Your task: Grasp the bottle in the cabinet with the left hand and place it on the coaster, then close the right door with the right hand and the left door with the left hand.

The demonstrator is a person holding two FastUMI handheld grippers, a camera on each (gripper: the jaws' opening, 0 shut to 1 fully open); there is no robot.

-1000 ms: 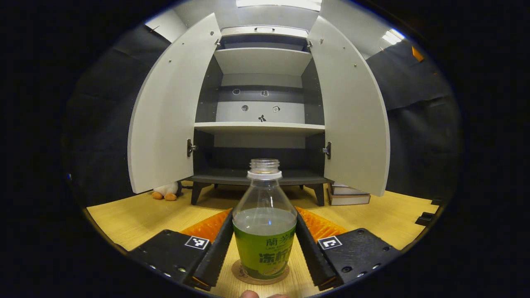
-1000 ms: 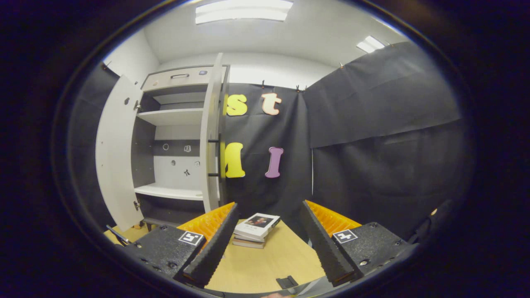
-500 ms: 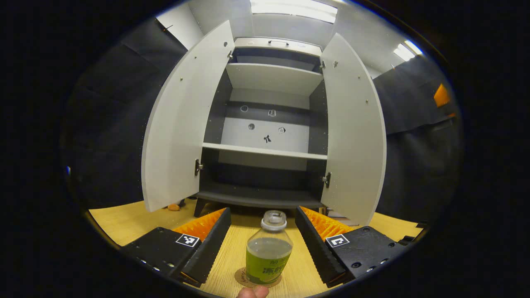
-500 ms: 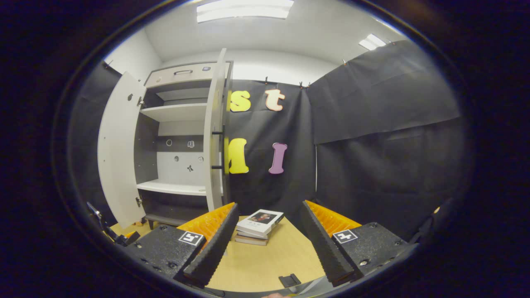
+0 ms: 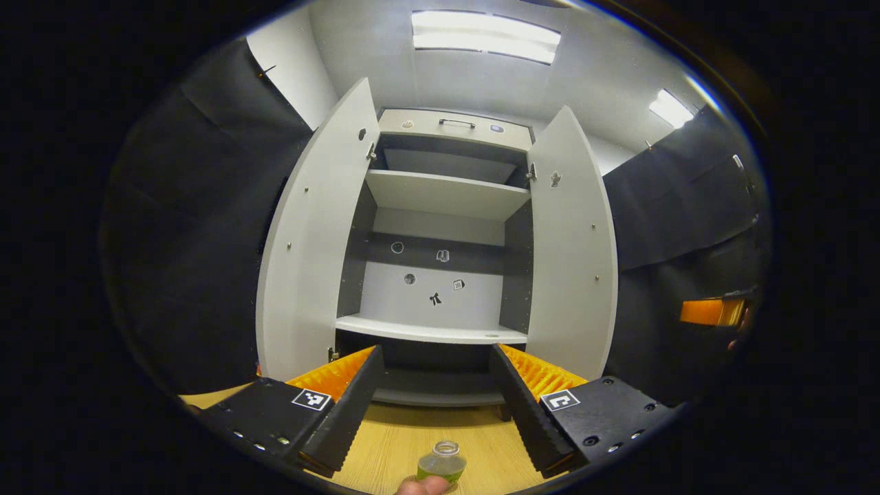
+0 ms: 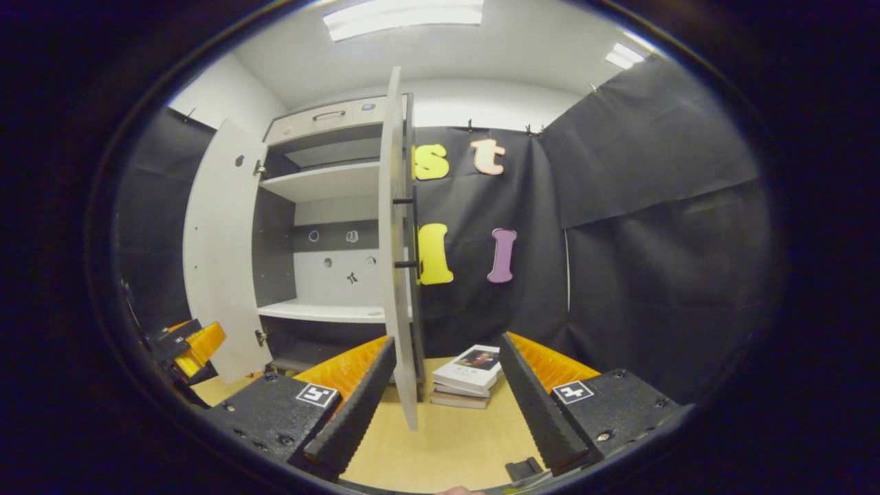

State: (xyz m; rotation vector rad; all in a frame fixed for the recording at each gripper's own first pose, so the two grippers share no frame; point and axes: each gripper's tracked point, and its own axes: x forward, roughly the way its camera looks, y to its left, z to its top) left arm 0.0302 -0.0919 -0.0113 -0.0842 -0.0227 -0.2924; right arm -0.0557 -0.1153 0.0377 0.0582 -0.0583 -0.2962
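Both grippers' fingers wide apart, empty: left gripper, right gripper

The room has a white ceiling with long strip lights glowing overhead; a second, smaller light panel sits off toward the right; the same strips show in the right gripper view; a white wall rises behind the booth at upper left; black cloth hangs as the booth's wall, pinned along its top edge and creased in broad folds; more of it covers the left side; a light wooden desk runs below; a stack of books lies on it near the cloth.
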